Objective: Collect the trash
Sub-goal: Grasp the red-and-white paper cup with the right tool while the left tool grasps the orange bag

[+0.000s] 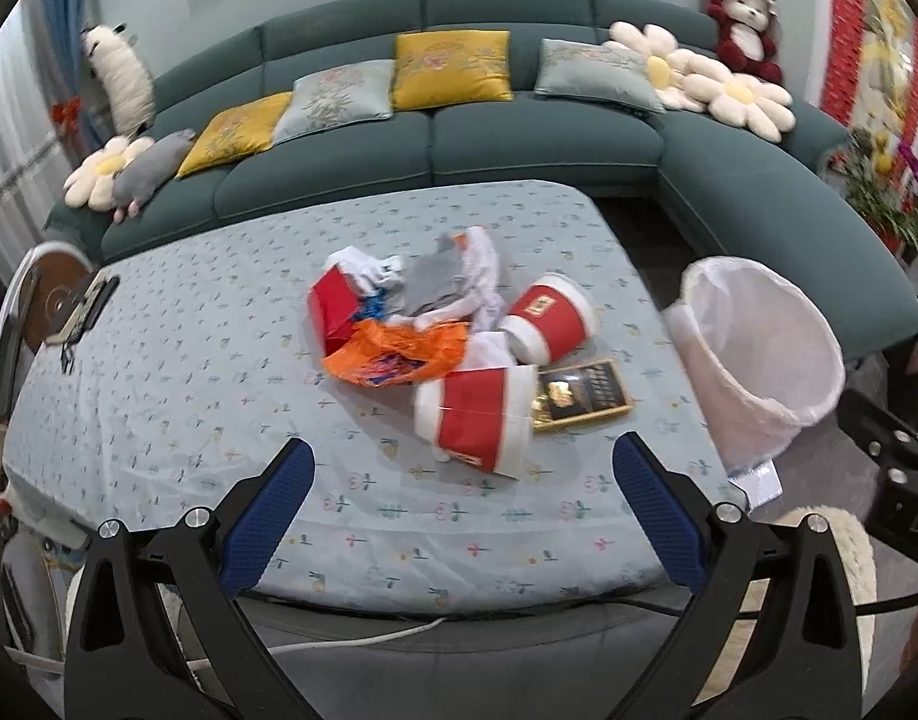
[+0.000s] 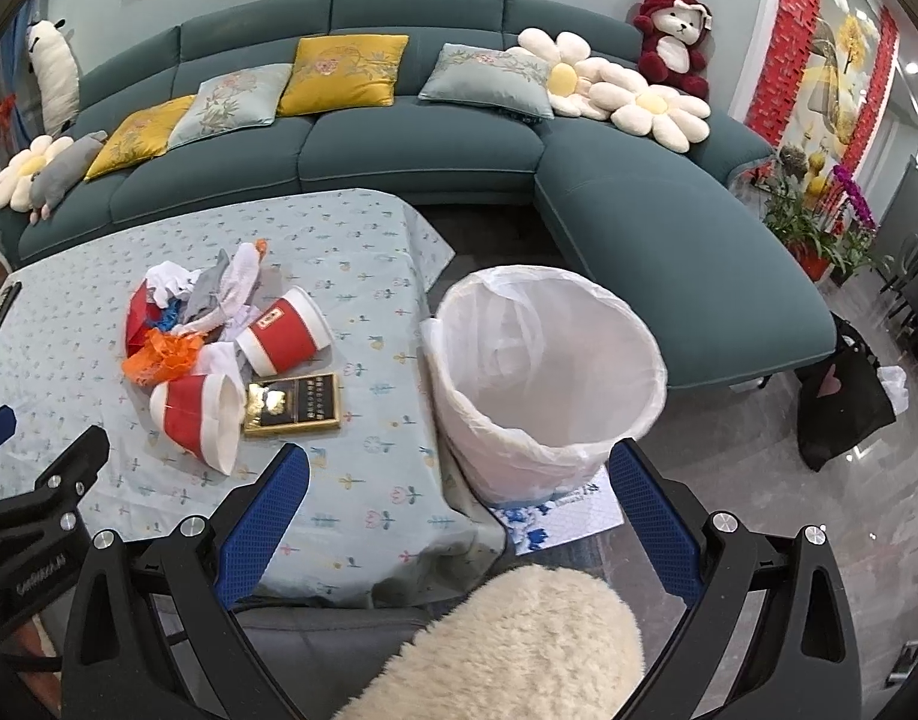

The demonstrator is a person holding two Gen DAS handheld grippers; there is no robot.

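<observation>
Hovering, both claws, left claw (image 1: 462,483) and right claw (image 2: 459,495), spread, empty; trash pile (image 1: 423,330) untouched mid-tabletop (image 1: 189,360); bin (image 2: 549,372) looks empty.

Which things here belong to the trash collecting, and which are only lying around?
For the job: two red paper cups, orange plastic bag, gold-edged flat box, crumpled wrappers, lined bin.

Just there: sofa cushions, plush toys, potted flowers.
</observation>
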